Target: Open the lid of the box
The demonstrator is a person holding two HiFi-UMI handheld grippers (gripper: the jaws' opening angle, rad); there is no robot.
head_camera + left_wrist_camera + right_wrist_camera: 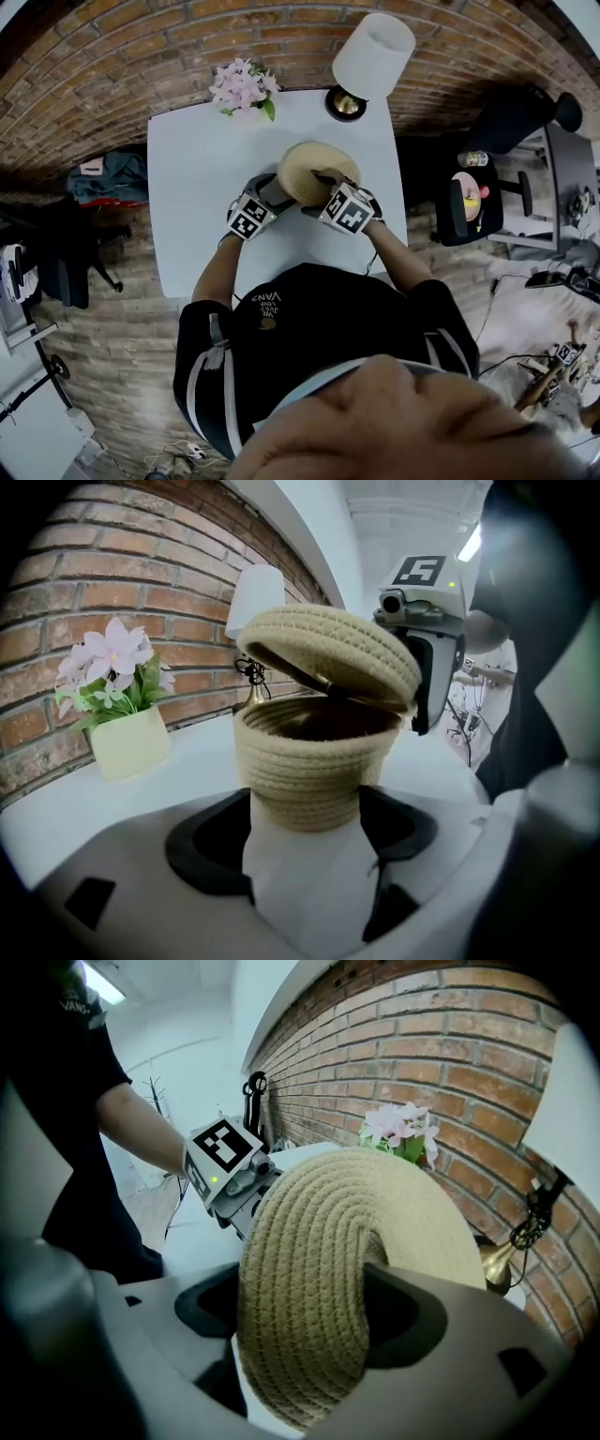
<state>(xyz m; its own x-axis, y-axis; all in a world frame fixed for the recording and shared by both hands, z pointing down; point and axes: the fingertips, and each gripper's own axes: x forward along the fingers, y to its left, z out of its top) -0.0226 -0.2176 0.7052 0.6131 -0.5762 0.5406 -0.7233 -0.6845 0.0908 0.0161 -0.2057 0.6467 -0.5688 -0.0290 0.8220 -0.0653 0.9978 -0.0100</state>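
Note:
A round woven rope box (305,761) stands in the middle of the white table (197,197). My left gripper (305,817) is shut on the box's lower wall, one jaw on each side. The woven lid (347,1260) is tilted up off the rim, so the dark inside shows in the left gripper view. My right gripper (309,1312) is shut on the lid's edge and holds it nearly on its side. From the head view the lid (314,169) hides the box body, with the left gripper (277,194) and the right gripper (323,185) meeting at it.
A pot of pink flowers (242,89) and a lamp with a white shade (372,56) stand at the table's far edge against the brick wall. A black chair (464,206) is off the right side, a bag (108,178) off the left.

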